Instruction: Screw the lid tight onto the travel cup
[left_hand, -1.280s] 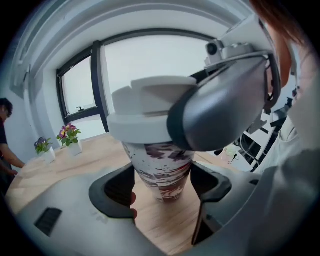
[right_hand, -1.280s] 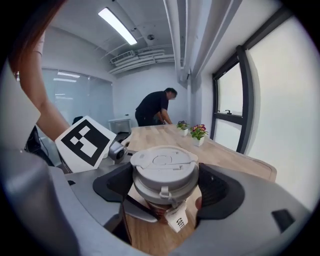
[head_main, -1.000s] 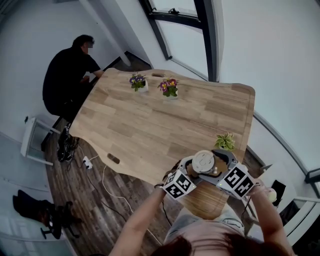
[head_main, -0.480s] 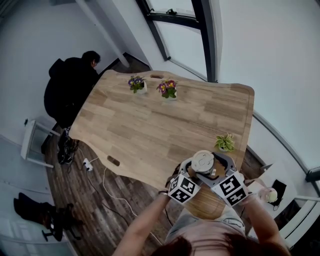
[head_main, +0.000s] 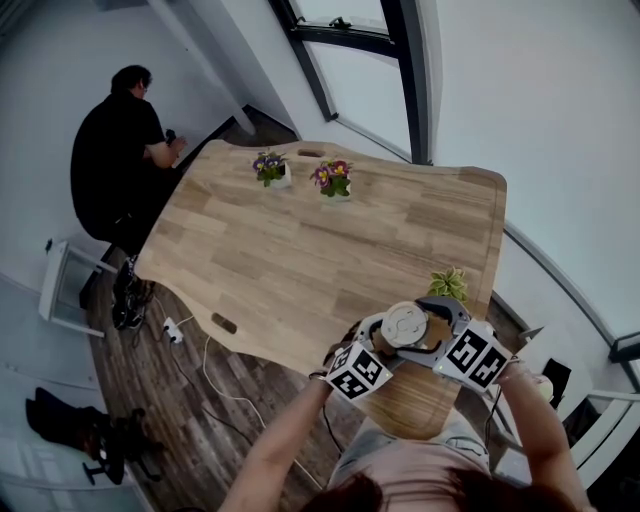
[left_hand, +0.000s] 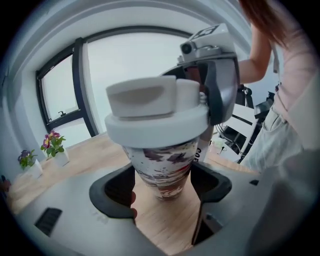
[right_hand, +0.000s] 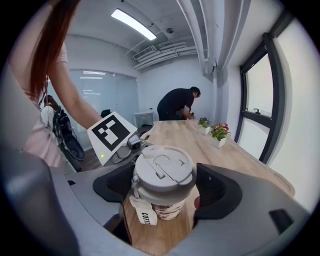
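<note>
The travel cup (left_hand: 162, 167), patterned with a white lid (head_main: 407, 323), stands near the front edge of the wooden table (head_main: 300, 250). My left gripper (left_hand: 162, 182) is shut on the cup's body low down, its pads pressed to both sides. My right gripper (right_hand: 165, 187) comes from the other side and is shut on the lid (right_hand: 164, 170); its dark jaw hugs the lid's rim in the left gripper view. A paper tag (right_hand: 142, 210) hangs below the lid. In the head view both grippers, left (head_main: 392, 338) and right (head_main: 425, 328), meet at the cup.
A small green plant (head_main: 450, 283) stands just behind the cup. Two flower pots (head_main: 272, 165) (head_main: 335, 177) sit at the table's far end. A person in black (head_main: 115, 150) is at the far left corner. Cables and a power strip (head_main: 175, 325) lie on the floor.
The right gripper's marker cube swung down-left half a second ago and has swung back up-right, turning about the lid. The cup stays put. The far person has shifted about.
</note>
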